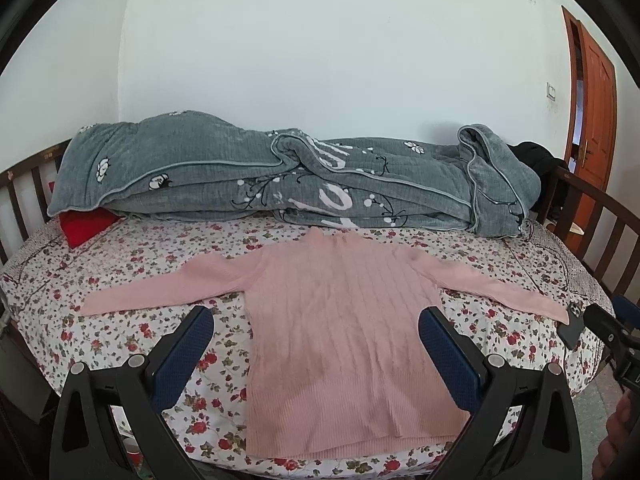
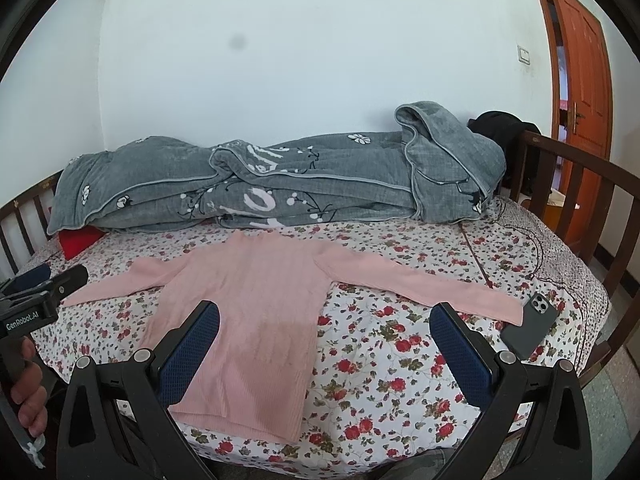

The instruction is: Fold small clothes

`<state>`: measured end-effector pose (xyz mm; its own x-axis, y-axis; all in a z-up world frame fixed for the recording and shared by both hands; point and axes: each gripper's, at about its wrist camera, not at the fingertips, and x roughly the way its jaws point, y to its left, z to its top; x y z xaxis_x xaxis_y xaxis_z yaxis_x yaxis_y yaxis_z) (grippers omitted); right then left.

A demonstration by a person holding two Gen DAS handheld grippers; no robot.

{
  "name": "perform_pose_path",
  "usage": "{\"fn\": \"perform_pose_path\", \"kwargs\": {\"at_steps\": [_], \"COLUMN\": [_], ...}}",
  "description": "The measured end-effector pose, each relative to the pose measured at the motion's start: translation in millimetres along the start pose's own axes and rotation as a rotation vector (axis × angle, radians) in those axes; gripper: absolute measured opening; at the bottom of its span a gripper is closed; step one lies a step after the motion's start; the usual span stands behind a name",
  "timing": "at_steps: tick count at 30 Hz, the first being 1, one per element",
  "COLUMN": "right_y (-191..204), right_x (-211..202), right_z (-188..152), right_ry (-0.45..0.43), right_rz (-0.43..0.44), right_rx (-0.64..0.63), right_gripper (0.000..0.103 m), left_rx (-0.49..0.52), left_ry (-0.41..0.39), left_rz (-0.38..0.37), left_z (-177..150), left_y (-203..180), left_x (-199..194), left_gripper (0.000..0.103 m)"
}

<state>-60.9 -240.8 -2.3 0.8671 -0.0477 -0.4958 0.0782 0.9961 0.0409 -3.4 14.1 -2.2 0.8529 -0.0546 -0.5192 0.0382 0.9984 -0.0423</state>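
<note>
A pink ribbed long-sleeved sweater [image 1: 336, 328] lies flat on the floral bedsheet [image 1: 132, 280], sleeves spread to both sides, hem toward me. It also shows in the right wrist view [image 2: 248, 312]. My left gripper [image 1: 316, 320] is open and empty, hovering over the sweater's body near the hem. My right gripper [image 2: 325, 316] is open and empty, above the sheet just right of the sweater's body. The left gripper also appears at the left edge of the right wrist view [image 2: 44, 284].
A rumpled grey quilt [image 1: 280, 172] lies along the far side against the wall. A red cloth [image 1: 86, 222] sticks out under its left end. A dark phone [image 2: 528, 326] lies by the right sleeve cuff. Wooden rails [image 2: 576, 184] border the bed; an orange door [image 2: 580, 64] stands right.
</note>
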Motion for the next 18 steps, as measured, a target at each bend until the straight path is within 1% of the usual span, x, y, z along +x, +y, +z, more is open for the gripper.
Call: {"fn": "perform_pose_path", "kwargs": {"at_steps": [4, 6, 9, 11, 12, 14, 15, 18], "right_y": [2.4, 4.6, 8.5, 13.2, 15.7, 20.1, 22.4, 27.5], "right_x": [1.0, 3.5, 12.6, 25.3, 31.9, 45.7, 53.6, 78.9], "right_z": [-2.9, -6.1, -12.8, -18.9, -22.8, -30.1, -35.6, -50.4], "right_ry": [-0.003, -0.012, -0.022, -0.006, 0.005, 0.023, 0.022, 0.043], "right_rz": [-0.001, -0.003, -0.003, -0.009, -0.013, -0.028, -0.042, -0.026], "right_rx": [-0.006, -0.009, -0.011, -0.024, -0.032, -0.041, -0.034, -0.024], "right_gripper": [0.103, 0.103, 0.103, 0.103, 0.103, 0.103, 0.103, 0.103], "left_rx": [-0.018, -0.028, -0.048, -0.074, -0.094, -0.172, -0.228, -0.351], "left_ry": [-0.007, 0.004, 0.047, 0.081, 0.094, 0.115, 0.123, 0.147], "left_rz": [0.002, 0.000, -0.005, 0.006, 0.018, 0.039, 0.044, 0.032], "left_z": [-9.8, -16.2, -32.3, -44.9, -52.1, -69.0, -79.4, -102.5], "left_y": [12.0, 18.5, 35.2, 50.9, 58.6, 83.4, 98.2, 135.6], "left_x": [6.1, 13.0, 34.8, 54.0, 61.6, 82.1, 92.8, 118.8], "left_gripper": [0.103, 0.103, 0.103, 0.103, 0.103, 0.102, 0.102, 0.102]}}
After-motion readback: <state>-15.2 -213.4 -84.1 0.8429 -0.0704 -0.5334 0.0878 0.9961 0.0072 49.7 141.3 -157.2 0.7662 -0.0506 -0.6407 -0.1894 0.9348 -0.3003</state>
